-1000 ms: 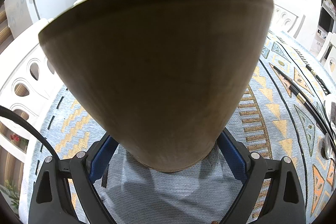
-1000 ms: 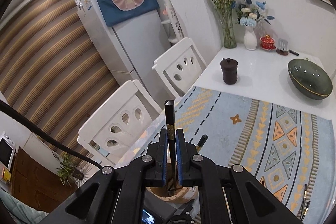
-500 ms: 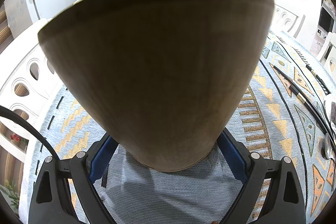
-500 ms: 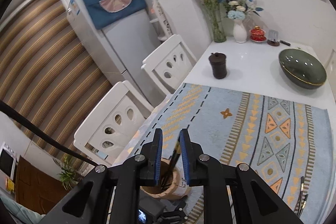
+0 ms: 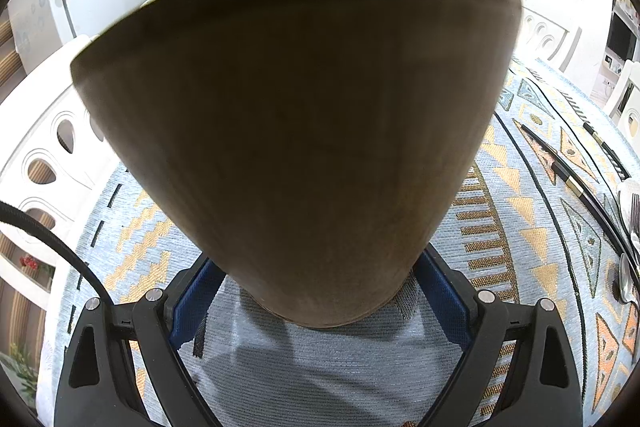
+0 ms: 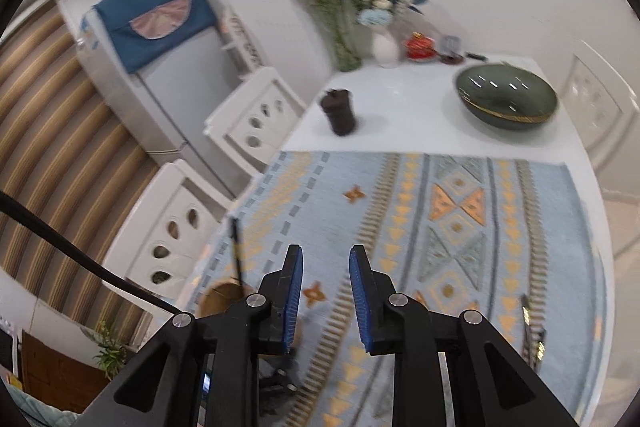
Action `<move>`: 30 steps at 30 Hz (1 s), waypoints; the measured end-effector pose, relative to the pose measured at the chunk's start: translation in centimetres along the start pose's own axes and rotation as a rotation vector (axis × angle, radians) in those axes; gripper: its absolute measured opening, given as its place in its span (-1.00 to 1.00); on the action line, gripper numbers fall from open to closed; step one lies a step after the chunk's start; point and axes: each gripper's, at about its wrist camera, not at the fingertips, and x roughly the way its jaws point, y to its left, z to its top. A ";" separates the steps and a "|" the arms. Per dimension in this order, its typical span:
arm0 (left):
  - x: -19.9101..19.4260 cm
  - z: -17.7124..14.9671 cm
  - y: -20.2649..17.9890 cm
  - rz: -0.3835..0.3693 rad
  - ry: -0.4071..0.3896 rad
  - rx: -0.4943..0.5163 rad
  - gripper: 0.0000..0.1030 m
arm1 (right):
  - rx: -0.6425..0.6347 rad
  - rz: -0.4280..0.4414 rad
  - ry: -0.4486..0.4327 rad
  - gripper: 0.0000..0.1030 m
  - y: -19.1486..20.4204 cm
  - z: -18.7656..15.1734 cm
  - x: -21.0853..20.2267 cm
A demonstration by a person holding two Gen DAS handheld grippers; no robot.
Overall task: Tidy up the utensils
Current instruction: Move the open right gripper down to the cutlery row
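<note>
The wooden holder (image 5: 296, 131) is clamped by the left gripper (image 5: 316, 291) on the patterned cloth (image 5: 520, 227). The right gripper (image 6: 325, 269) is parted, empty; chopsticks (image 6: 237, 255) stand in the holder.

Left wrist view: low, pressed close against wooden holder (image 5: 296, 131); right wrist view: high above patterned table (image 6: 460, 195), sharing that holder (image 6: 222, 297).

Brown wooden holder (image 5: 296, 131); blue-and-orange geometric tablecloth (image 6: 460, 211).
</note>
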 end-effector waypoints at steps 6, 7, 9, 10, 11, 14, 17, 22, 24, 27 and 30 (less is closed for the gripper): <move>-0.1 0.1 -0.1 0.002 0.001 0.002 0.83 | 0.058 -0.065 0.097 -0.55 -3.3 -2.9 0.7; -0.1 0.1 -0.1 0.002 0.001 0.002 0.83 | 0.061 -0.072 0.110 -0.55 -3.6 -3.5 0.7; -0.1 0.1 -0.1 0.002 0.001 0.002 0.83 | 0.068 -0.097 0.145 -0.54 -4.2 -4.4 1.2; -0.1 0.1 -0.1 0.002 0.001 0.003 0.83 | 0.074 -0.119 0.164 -0.54 -4.7 -5.0 1.5; -0.1 0.1 -0.1 0.003 0.001 0.003 0.83 | 0.078 -0.132 0.175 -0.53 -4.9 -5.2 1.7; -0.1 0.2 -0.1 0.004 0.001 0.004 0.83 | 0.103 -0.162 0.208 -0.53 -6.1 -6.0 2.3; -0.1 0.2 -0.1 0.006 0.000 0.006 0.83 | 0.125 -0.232 0.243 -0.51 -7.4 -6.4 3.0; 0.0 0.2 0.0 0.005 0.001 0.006 0.83 | 0.167 -0.396 0.330 -0.47 -10.9 -7.4 4.2; -0.1 0.2 -0.1 0.006 0.001 0.006 0.83 | 0.196 -0.422 0.325 -0.47 -12.4 -7.7 3.7; 0.0 0.2 -0.8 0.021 -0.003 0.017 0.83 | 0.219 -0.480 0.334 -0.47 -14.7 -7.5 3.5; 0.0 0.2 -0.8 0.018 -0.001 0.015 0.83 | 0.267 -0.503 0.374 -0.47 -17.8 -7.3 3.9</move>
